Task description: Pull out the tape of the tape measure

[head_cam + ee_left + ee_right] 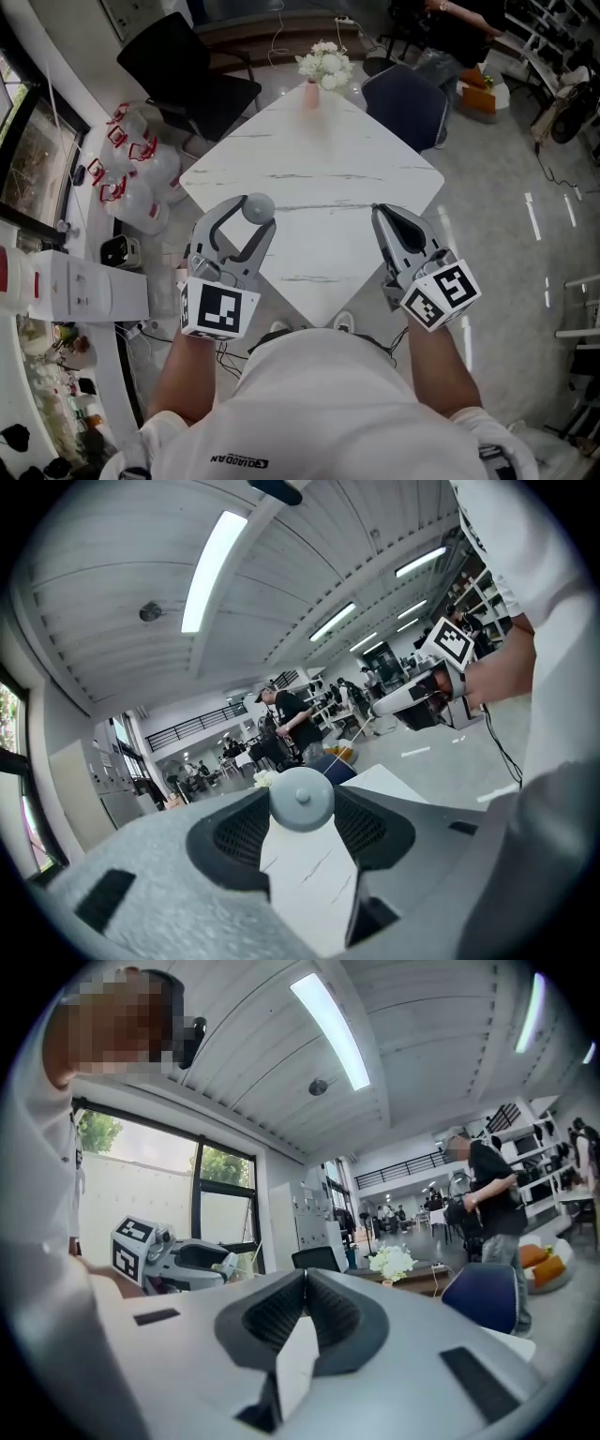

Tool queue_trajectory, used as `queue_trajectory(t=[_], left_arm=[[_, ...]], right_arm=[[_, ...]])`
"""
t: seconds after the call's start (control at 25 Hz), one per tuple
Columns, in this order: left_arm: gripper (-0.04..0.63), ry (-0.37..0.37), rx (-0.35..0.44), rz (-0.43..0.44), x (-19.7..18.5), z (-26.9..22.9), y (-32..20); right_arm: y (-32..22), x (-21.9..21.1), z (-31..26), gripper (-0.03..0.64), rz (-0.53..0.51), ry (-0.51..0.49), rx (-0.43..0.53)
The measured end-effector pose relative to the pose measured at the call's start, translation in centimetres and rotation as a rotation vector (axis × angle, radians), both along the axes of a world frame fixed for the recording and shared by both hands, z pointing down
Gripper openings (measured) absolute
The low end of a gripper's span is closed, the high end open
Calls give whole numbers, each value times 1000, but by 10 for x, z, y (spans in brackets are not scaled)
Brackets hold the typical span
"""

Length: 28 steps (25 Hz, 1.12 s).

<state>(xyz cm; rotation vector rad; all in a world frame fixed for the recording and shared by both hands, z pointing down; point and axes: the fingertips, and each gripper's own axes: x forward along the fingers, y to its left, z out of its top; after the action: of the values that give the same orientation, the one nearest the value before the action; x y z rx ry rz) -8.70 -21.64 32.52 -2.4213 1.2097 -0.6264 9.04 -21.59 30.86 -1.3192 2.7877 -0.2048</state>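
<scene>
A small round grey tape measure [260,206] sits between the tips of my left gripper [253,217], which is shut on it and holds it over the near corner of the white marble table [319,159]. In the left gripper view the case [302,797] fills the gap between the jaws, a small knob at its centre. No tape shows outside the case. My right gripper [379,212] hangs to the right of it, jaws shut and empty; its own view shows the pads [281,1312] pressed together.
A pink vase of white flowers [323,67] stands at the table's far corner. A black chair [187,80] and a blue chair [405,103] stand behind the table. Water jugs [141,173] sit on the floor at left. People stand in the room's far part.
</scene>
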Motion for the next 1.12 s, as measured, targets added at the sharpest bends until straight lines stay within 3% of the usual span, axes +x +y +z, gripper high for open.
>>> queue_trajectory(t=[0.24,0.76,1.12], left_arm=[[222,14,-3,-38,-15,-4,-4],[222,5,10,-24,-10,-10,-2],[223,17,17,-74,-28,-21,-10]], right_arm=[[-4,21,-1,12,45,-5,-7],[5,31,-6,12,74,66,48],[0,67,-9,12,150,73,45]])
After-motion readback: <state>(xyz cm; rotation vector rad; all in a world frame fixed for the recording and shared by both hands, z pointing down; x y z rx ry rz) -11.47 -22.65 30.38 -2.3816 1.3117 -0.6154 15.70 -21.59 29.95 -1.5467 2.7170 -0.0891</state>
